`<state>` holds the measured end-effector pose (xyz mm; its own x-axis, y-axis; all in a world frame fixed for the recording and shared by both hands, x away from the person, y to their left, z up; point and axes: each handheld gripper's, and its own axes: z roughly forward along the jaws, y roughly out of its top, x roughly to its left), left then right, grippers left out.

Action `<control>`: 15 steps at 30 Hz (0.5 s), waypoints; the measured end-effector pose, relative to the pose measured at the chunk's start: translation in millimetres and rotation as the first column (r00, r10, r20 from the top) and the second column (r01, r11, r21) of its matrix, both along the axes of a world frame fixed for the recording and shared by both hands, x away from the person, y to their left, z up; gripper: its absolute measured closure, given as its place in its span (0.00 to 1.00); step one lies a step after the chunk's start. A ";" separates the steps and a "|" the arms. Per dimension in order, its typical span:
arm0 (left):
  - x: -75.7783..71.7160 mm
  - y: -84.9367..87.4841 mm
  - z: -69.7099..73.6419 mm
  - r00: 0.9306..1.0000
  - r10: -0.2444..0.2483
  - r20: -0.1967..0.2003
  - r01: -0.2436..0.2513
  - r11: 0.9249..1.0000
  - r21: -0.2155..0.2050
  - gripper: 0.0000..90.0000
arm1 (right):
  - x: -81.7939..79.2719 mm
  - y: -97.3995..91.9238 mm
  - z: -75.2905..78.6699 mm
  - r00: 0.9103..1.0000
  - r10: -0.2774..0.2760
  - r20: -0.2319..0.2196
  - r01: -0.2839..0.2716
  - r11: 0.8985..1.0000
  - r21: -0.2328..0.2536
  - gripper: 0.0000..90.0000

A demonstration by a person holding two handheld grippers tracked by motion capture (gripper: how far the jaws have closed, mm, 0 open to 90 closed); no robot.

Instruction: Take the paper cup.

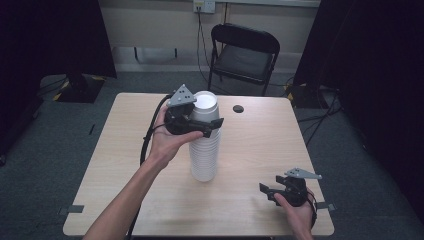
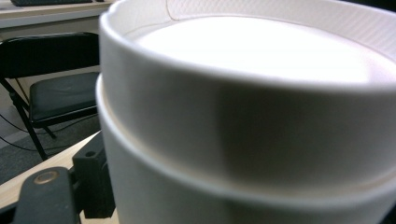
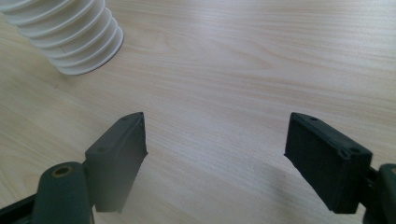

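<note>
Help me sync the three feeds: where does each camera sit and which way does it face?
High view: above the person's side, looking forward and down at the table; both forearms, left gripper, right gripper.
Left gripper view: close against the top cup; one jaw.
Right gripper view: low over the table; two spread jaws.
Shared: the cup stack appears in all three.

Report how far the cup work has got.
Done: nothing yet; no separate cup stands on the table. In hand: the left tongs sit around the top cup of the white cup stack, apparently gripping it. Left: lifting that cup off and setting it down. The right tongs wait open near the table's right front corner.
</note>
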<state>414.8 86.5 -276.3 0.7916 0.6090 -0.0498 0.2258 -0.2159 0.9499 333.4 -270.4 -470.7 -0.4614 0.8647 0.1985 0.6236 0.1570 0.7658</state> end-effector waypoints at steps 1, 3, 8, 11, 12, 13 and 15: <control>0.2 -0.1 0.0 1.000 0.001 -0.003 -0.001 1.000 -0.003 0.16 | 0.1 -0.1 -0.1 1.000 -0.001 0.000 0.001 1.000 0.000 0.23; 0.3 -0.4 0.0 1.000 0.001 -0.005 -0.001 1.000 -0.006 0.16 | 0.2 -0.2 -0.2 1.000 -0.003 0.000 0.003 1.000 0.000 0.22; 0.3 -0.1 0.6 1.000 -0.001 -0.007 0.001 1.000 -0.004 0.16 | 0.3 -0.2 -0.3 1.000 -0.002 0.000 0.002 1.000 0.000 0.23; -0.5 -0.3 1.1 1.000 0.000 -0.012 0.000 1.000 -0.010 0.16 | 0.4 -0.1 -0.4 1.000 -0.002 -0.002 0.002 1.000 0.001 0.23; -0.5 -0.4 1.4 1.000 0.002 -0.019 -0.002 1.000 -0.014 0.16 | 0.3 -0.1 -0.3 1.000 -0.002 -0.003 0.002 1.000 0.000 0.23; -0.7 -0.5 1.6 1.000 0.006 -0.019 -0.006 1.000 -0.011 0.16 | 0.4 0.0 -0.6 1.000 -0.001 -0.003 0.001 1.000 0.008 0.23; 0.6 0.3 1.6 1.000 0.008 -0.014 -0.009 1.000 -0.022 0.16 | 1.0 -1.0 -1.3 1.000 -0.004 -0.009 0.004 1.000 0.018 0.23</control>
